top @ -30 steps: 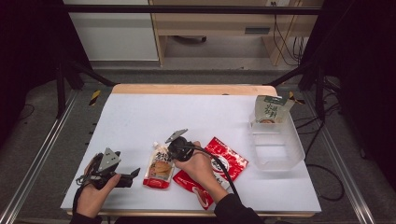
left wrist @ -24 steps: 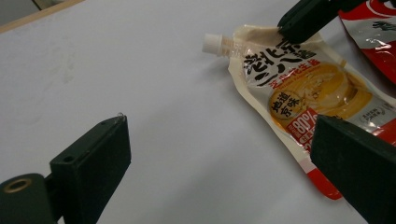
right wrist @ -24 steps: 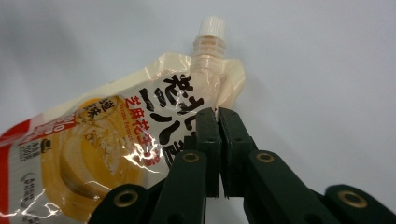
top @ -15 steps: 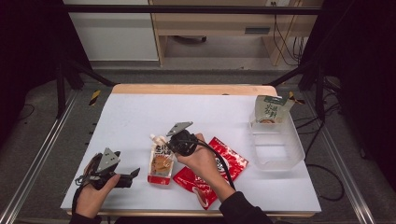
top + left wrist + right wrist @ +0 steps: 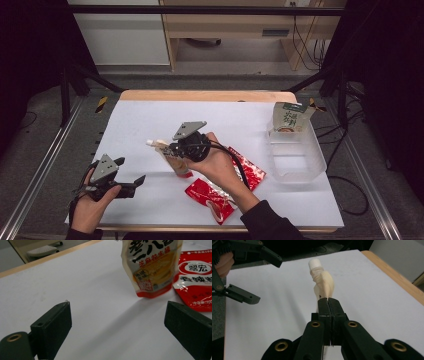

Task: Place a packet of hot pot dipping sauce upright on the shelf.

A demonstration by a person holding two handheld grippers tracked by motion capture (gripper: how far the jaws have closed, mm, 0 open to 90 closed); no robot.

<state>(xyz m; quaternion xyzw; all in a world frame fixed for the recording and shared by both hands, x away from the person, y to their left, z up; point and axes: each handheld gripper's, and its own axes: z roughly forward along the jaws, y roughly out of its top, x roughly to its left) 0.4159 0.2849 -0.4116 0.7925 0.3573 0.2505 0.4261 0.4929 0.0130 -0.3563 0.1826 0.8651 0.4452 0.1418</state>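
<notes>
cream pouch [image 5: 172, 159]: pinched at its edge by right gripper [image 5: 328, 302], lifted
left gripper [image 5: 117, 322]: fingers spread, nothing between

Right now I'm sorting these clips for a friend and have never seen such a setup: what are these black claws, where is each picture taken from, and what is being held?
A person holds a hand-operated two-jaw gripper in each hand; there is no robot arm. The high view looks down on a white table. The other two pictures come from cameras riding on each gripper, looking along its jaws. The right gripper is shut on the top edge of a spouted sauce pouch. The left gripper is open, holding nothing. On the table lie two red snack packets and a clear plastic bin with a green-and-white pouch in it.
</notes>
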